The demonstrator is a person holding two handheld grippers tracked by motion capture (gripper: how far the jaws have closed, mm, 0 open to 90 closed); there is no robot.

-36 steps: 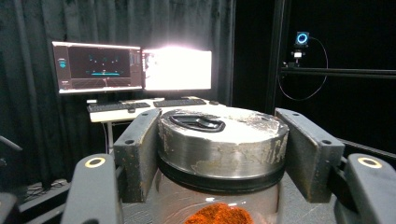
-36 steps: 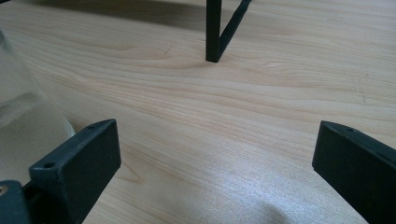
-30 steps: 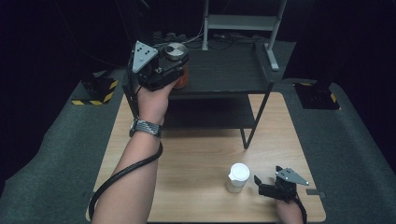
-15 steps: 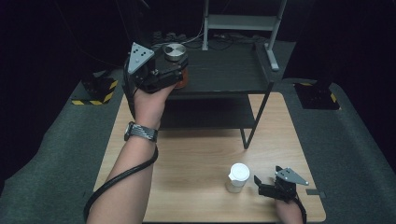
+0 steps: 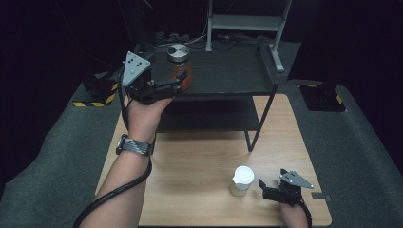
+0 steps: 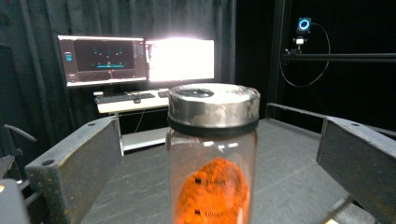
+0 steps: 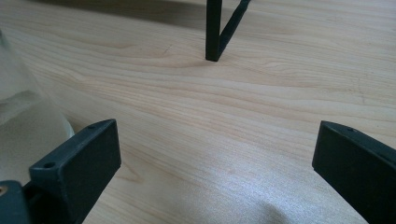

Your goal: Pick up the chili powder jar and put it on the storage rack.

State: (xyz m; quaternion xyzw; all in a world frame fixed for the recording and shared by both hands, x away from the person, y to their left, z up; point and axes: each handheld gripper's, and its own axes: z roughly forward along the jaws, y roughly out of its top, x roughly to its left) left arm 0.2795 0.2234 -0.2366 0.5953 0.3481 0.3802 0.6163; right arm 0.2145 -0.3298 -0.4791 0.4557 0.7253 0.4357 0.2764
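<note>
A glass jar (image 5: pixel 178 66) with a metal lid and orange powder inside stands on the top of a black shelf (image 5: pixel 228 71). My left gripper (image 5: pixel 179 78) is open around it. In the left gripper view the jar (image 6: pixel 212 154) rises between the two jaws with a gap on each side. My right gripper (image 5: pixel 268 183) rests open on the wooden table (image 5: pixel 190 156) near the front right. A small jar with a white lid (image 5: pixel 242 180) stands just left of it. That jar's glass side (image 7: pixel 18 121) sits outside the jaws in the right gripper view.
The shelf has a lower tier and a slanted leg (image 7: pixel 213 28) standing on the table ahead of my right gripper. Monitors and a keyboard (image 6: pixel 126 97) stand beyond the shelf. Dark grey padding (image 5: pixel 361 137) surrounds the table.
The left gripper has drawn back a little to the left, and its jaws now stand apart from the orange-powder jar on the shelf top. The right gripper has not moved.
</note>
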